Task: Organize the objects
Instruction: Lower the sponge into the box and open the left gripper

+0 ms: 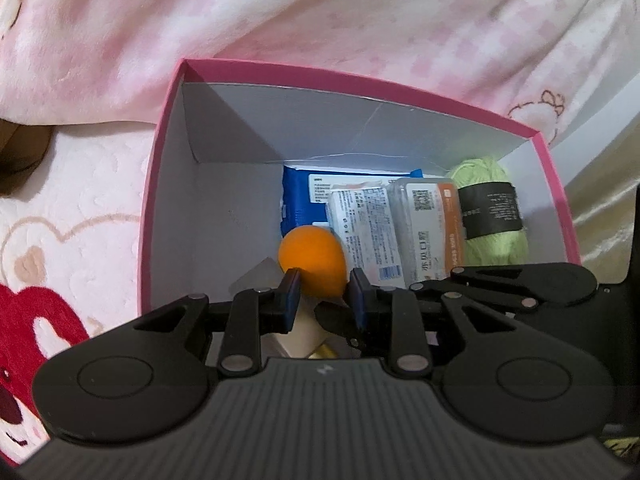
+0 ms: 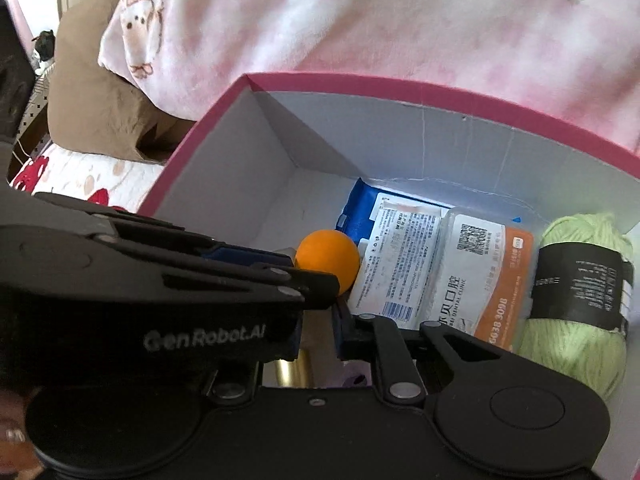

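Lying lengthwise on the floor of the pink box [image 1: 160,160], three flat packs sit side by side with their long axes running from the far wall toward the cameras: one blue pack [image 1: 296,200] at the bottom against the far wall, one white printed packet [image 1: 364,236] overlapping it, and one clear case with an orange label [image 1: 428,224] just to the right. One skein of green yarn [image 1: 496,252] lies along the right wall on the same far-to-near line, its black band wrapped across the middle. One orange ball [image 1: 312,260] rests on the white floor, touching the near left corner of the white packet. The box is open-topped on a bed sheet [image 1: 80,200] printed with hearts and red bears, with a pink blanket [image 1: 320,8] bunched behind it. Both pairs of tongs point steeply down over the near edge of the box, crossing at their tips. The left tongs [image 1: 324,292] are closed to a narrow gap on a small beige and gold thing [image 1: 304,336], which slants back toward the camera, gold end nearest; what it is cannot be told. The right tongs [image 2: 318,328] are likewise drawn in tight, with the gold end showing between the blue pads, and appear to clamp the same thing. The held thing hangs just in front of the ball, above the near left part of the box.
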{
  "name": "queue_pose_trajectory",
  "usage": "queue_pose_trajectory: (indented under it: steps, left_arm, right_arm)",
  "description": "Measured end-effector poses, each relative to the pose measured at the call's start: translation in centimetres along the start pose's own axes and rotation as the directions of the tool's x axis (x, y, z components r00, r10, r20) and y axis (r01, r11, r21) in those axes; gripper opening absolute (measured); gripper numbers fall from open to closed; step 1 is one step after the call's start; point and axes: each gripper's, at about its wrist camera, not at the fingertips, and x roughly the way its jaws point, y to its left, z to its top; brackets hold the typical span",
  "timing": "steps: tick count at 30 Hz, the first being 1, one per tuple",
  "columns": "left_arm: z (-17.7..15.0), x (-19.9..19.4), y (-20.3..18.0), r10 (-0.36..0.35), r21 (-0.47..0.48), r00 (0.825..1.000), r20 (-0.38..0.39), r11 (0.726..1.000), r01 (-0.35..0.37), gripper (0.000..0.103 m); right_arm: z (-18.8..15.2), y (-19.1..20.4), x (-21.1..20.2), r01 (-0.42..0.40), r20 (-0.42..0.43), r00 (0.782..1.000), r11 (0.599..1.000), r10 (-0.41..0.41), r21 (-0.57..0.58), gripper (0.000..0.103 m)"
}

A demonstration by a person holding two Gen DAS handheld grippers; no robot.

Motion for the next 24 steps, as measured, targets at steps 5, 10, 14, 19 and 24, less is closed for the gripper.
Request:
queue_pose_trajectory:
  steps: [5, 10, 14, 19, 24]
  left_arm:
    - [0.1, -0.2, 0.0, -0.013, -0.003, 1.000, 0.014, 1.000, 0.013, 0.027]
    - [0.0, -0.1, 0.4, -0.004, -0.056, 0.999, 0.033, 0.998, 0.006, 0.027]
    - [-0.2, 0.6, -0.3, 0.049, -0.009, 0.997, 0.062, 0.999, -0.049, 0.025]
    - [-0.3, 0.9, -0.7, 0.084, 0.016, 0.994, 0.075, 0.996, -0.086, 0.025]
    - [-0.4, 0.6, -0.9, 0.084, 0.010, 0.993, 0.080, 0.996, -0.085, 0.034]
  right_arm:
    - [-0.5, 0.0, -1.4, -0.003, 0.034, 0.999, 1.000, 0.004, -0.026, 0.021]
    - [-0.7, 0.1, -2.2, -0.005, 0.065, 0.998, 0.999, 0.007, -0.044, 0.024]
    - [-1.0, 0.0, -2.7, -0.016, 0.083, 0.996, 0.999, 0.020, -0.048, 0.024]
    - [-1.2, 0.4, -2.4, 0.000, 0.088, 0.996, 0.999, 0.005, -0.051, 0.027]
    - [-2.0, 0.5, -3.2, 0.019, 0.110, 0.994, 0.999, -0.015, -0.035, 0.040]
